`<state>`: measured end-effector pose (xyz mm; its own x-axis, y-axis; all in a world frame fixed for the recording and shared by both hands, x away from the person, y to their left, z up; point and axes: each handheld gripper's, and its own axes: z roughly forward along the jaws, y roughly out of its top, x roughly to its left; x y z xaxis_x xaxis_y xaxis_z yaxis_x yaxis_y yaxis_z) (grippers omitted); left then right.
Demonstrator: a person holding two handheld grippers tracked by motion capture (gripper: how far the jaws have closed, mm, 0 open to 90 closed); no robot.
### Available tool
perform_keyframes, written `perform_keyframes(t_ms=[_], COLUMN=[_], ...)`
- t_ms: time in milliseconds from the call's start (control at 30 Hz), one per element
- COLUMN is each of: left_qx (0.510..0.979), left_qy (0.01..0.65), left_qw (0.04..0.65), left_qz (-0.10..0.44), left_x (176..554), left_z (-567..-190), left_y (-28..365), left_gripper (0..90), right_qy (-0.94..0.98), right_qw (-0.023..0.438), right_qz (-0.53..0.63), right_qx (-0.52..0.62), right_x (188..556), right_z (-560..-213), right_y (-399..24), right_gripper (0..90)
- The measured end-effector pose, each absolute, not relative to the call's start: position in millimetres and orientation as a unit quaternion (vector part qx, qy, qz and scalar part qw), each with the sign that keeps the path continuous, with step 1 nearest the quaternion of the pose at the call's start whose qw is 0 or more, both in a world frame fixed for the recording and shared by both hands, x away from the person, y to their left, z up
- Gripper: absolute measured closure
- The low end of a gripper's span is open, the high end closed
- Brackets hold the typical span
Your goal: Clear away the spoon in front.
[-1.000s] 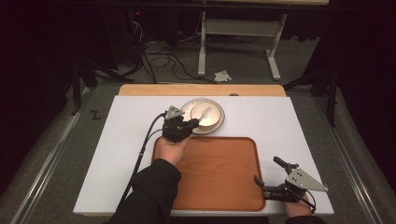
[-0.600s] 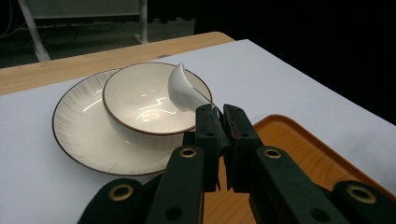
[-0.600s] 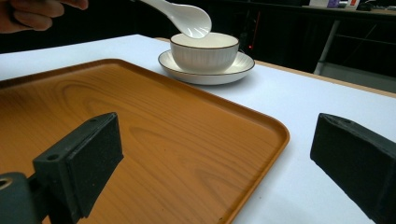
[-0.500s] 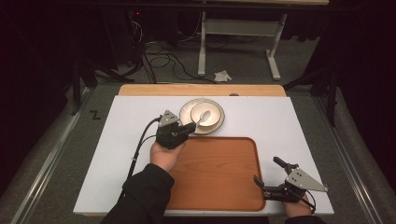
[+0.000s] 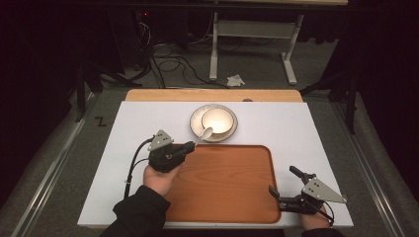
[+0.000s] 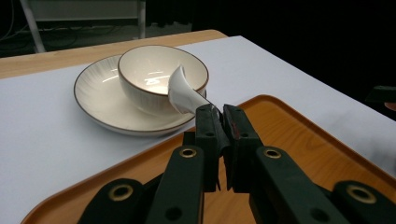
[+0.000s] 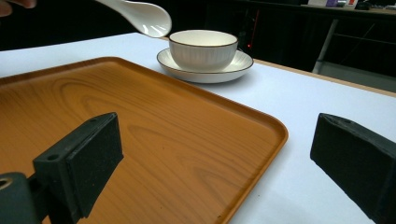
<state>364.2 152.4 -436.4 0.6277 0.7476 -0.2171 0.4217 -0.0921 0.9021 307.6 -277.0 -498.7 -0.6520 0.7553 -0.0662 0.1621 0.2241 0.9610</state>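
Observation:
A white ceramic spoon (image 5: 204,134) (image 6: 183,94) (image 7: 140,15) hangs in the air, its handle pinched in my left gripper (image 5: 191,145) (image 6: 221,116), which is shut on it. The spoon's scoop is just left of a cream bowl (image 5: 218,120) (image 6: 156,74) (image 7: 203,48) that stands on a ribbed saucer (image 5: 230,134) (image 6: 100,100) (image 7: 233,65). The left gripper is over the far left corner of an orange wooden tray (image 5: 222,182) (image 6: 299,135) (image 7: 140,135). My right gripper (image 5: 282,186) (image 7: 219,158) stands open by the tray's near right edge, with nothing between its jaws.
The tray lies on a white table top (image 5: 306,133) with a wooden strip (image 5: 212,95) along its far edge. Beyond the table are a dark floor with cables (image 5: 173,59) and a white table frame (image 5: 252,34).
My left gripper has drawn back toward the left and near side, carrying the spoon away from the bowl to the tray's far left corner. The right gripper has stayed put.

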Motion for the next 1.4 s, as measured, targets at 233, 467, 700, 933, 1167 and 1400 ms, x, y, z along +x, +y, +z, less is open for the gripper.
perform_keyframes(t_ms=[233,467,700,933,1167,1400], left_qx=[0.719,0.715,0.723,0.716,0.724,0.736], left_qy=[0.404,0.402,0.394,0.402,0.392,0.387], left_qw=[0.545,0.551,0.55,0.558,0.557,0.549], left_qz=[0.152,0.154,0.14,0.116,0.109,0.083], left_x=[338,311,297,299,300,303], left_z=[-440,-441,-461,-485,-496,-505], left_y=[172,186,186,187,184,174], left_gripper=[85.6,85.5,85.6,85.6,85.5,85.5], right_qy=[0.733,0.735,0.735,0.735,0.736,0.737], right_qw=[0.277,0.278,0.281,0.281,0.281,0.279], right_qz=[0.537,0.535,0.532,0.53,0.528,0.526], right_qx=[0.313,0.312,0.312,0.316,0.317,0.319], right_x=[307,307,307,307,308,308], right_z=[-499,-499,-499,-500,-501,-502], right_y=[-277,-276,-276,-276,-277,-277], right_gripper=[2.9,2.9,2.9,2.9,2.9,2.9])
